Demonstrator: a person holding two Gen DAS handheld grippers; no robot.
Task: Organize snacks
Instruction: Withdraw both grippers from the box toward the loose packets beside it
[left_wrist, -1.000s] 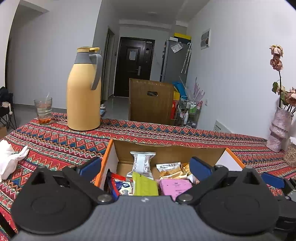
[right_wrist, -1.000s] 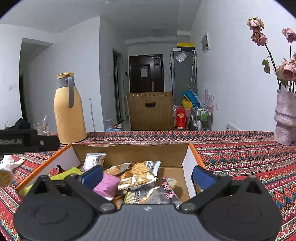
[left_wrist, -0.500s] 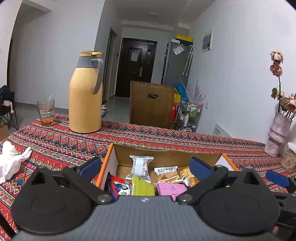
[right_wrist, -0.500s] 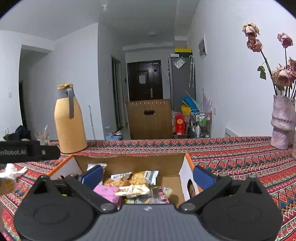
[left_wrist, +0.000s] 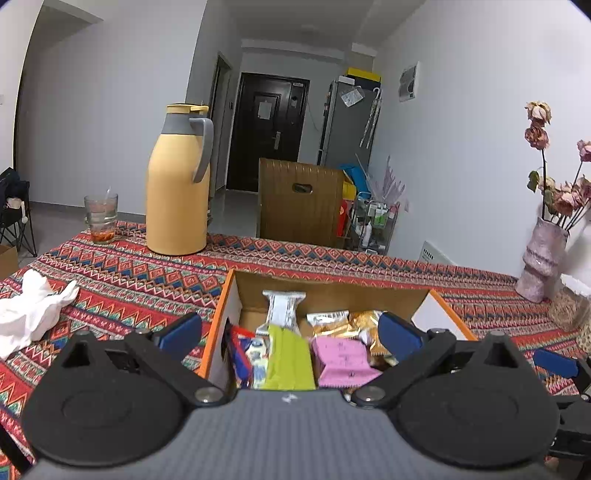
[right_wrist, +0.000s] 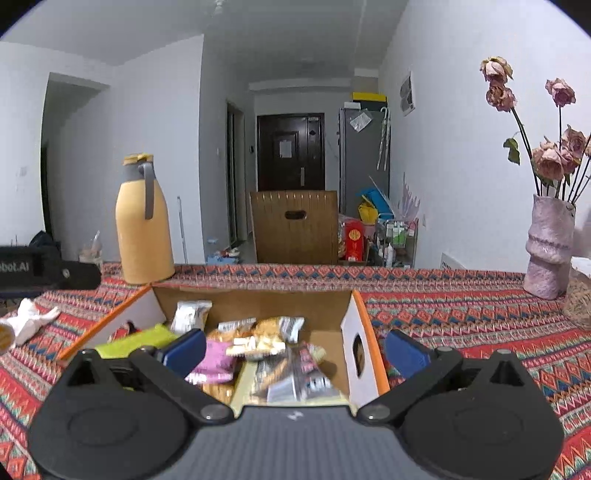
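An open cardboard box with orange rims sits on the patterned tablecloth and holds several snack packets: a green one, a pink one, a white one and golden ones. It also shows in the right wrist view, with the pink packet and a silver packet. My left gripper is open and empty, near the box's near left side. My right gripper is open and empty, near the box's near right side.
A yellow thermos jug and a glass stand at the back left. A crumpled white tissue lies at the left. A pink vase with dried roses stands at the right. A wooden chair back is behind the table.
Both grippers have drawn back and risen a little from the box. The box looks smaller and lower in both views. Both stay open and empty.
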